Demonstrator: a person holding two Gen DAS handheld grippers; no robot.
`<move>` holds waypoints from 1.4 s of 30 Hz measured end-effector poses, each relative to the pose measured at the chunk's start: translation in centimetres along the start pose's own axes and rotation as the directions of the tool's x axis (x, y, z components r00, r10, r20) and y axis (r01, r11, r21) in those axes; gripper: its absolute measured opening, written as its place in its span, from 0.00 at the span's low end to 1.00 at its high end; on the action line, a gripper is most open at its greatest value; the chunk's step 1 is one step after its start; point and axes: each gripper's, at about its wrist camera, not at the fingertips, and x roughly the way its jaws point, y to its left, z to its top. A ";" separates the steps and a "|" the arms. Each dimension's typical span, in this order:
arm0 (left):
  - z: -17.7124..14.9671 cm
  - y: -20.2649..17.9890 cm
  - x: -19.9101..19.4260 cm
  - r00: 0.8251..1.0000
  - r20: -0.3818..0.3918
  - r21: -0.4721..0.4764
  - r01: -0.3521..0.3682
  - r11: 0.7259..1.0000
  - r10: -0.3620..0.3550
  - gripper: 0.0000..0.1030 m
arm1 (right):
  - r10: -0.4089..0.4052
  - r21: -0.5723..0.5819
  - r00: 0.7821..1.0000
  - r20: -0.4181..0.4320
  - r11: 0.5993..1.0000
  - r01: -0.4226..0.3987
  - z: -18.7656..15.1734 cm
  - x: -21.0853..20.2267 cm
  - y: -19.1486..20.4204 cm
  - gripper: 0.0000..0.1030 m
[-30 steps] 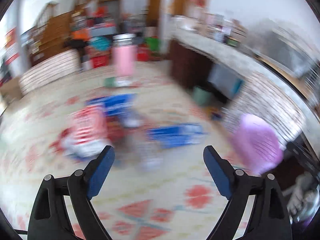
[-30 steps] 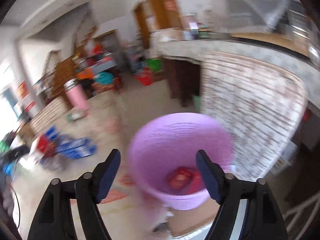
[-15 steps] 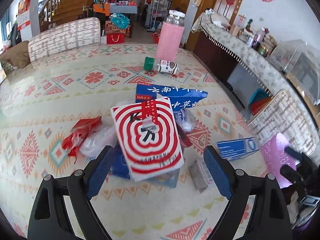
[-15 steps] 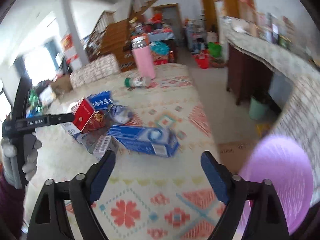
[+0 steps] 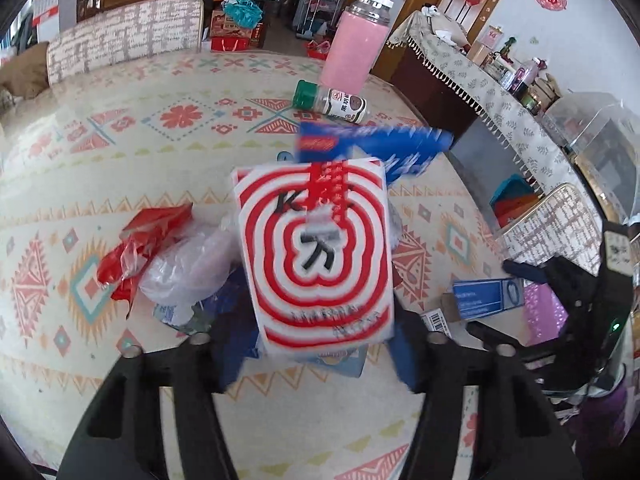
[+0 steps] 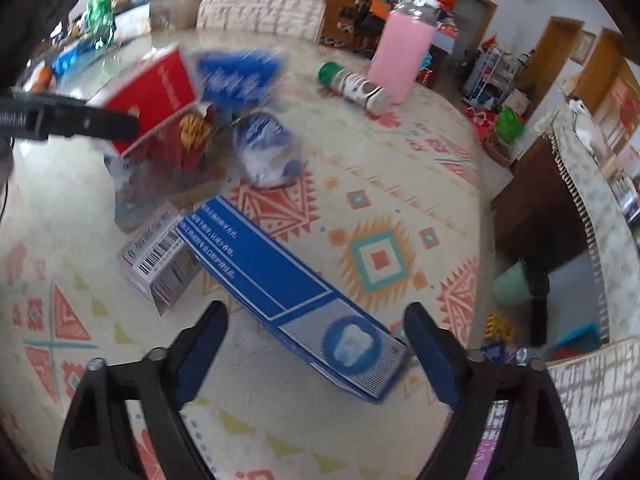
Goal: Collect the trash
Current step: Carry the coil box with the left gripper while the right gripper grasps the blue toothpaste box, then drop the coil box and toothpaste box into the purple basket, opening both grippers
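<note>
Trash sits in a loose pile on the patterned-cloth surface [image 5: 120,128]. Left gripper [image 5: 316,344] straddles the white box with red concentric rings [image 5: 316,252]; its jaws have just been closing, box between them, but the box hides the blue pads, so contact can't be told. Red plastic wrapper [image 5: 148,240] and clear crumpled bag [image 5: 188,268] lie just left of that box, blue foil packet [image 5: 372,148] behind it. Right gripper [image 6: 316,356] is spread over the near end of the long blue toothpaste box [image 6: 288,288]; jaws have just been closing, pads apart from the box. Small grey barcoded box [image 6: 156,256] touches its far end. Green-capped spice jar [image 6: 354,88] lies on its side beside the upright pink bottle [image 6: 404,56].
</note>
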 end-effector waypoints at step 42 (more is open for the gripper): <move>-9.2 -28.5 -1.0 0.959 -0.089 0.397 0.283 0.873 -0.271 0.52 | -0.275 0.766 0.940 0.202 0.643 0.024 -27.8 -19.8 -13.0 0.33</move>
